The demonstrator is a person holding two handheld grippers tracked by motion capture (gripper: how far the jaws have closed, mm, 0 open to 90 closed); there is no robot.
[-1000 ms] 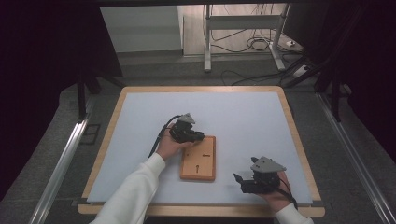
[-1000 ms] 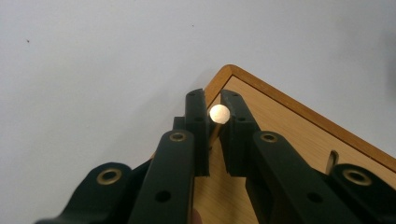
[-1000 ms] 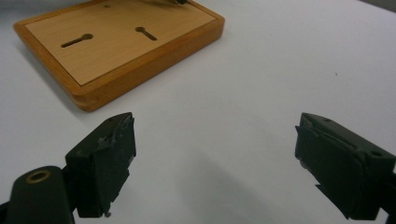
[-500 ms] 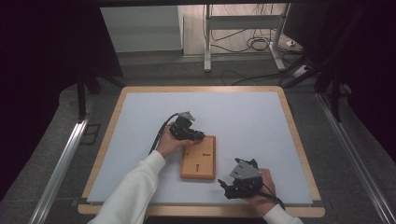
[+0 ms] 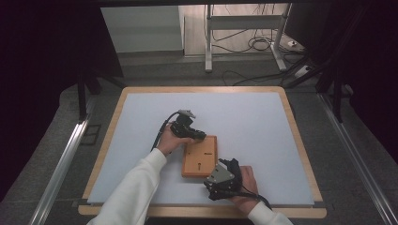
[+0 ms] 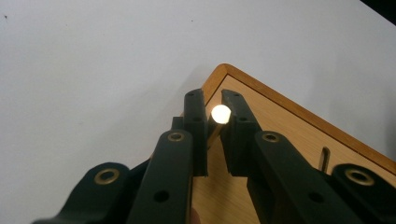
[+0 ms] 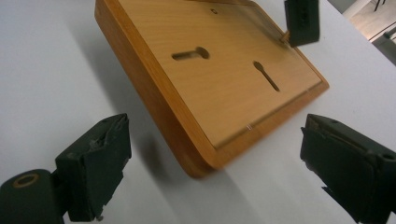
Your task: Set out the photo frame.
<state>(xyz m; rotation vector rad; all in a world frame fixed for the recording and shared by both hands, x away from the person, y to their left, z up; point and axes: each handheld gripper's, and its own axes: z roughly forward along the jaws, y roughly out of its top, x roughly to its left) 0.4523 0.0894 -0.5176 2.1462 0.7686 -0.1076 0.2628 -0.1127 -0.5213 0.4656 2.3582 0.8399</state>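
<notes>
Wooden board flat on table | left gripper clamps peg | right gripper spread

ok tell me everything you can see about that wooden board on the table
The board is a flat rectangular wooden panel, honey-coloured, with a darker rounded rim around a paler face. Two keyhole-shaped slots are cut into the face. It lies flat on the white table, near the front edge. The left gripper is shut on a thin peg at its far corner; whether the peg sits in the board is unclear. The right gripper is open, its jaws to either side of the near corner, not touching it.
</notes>
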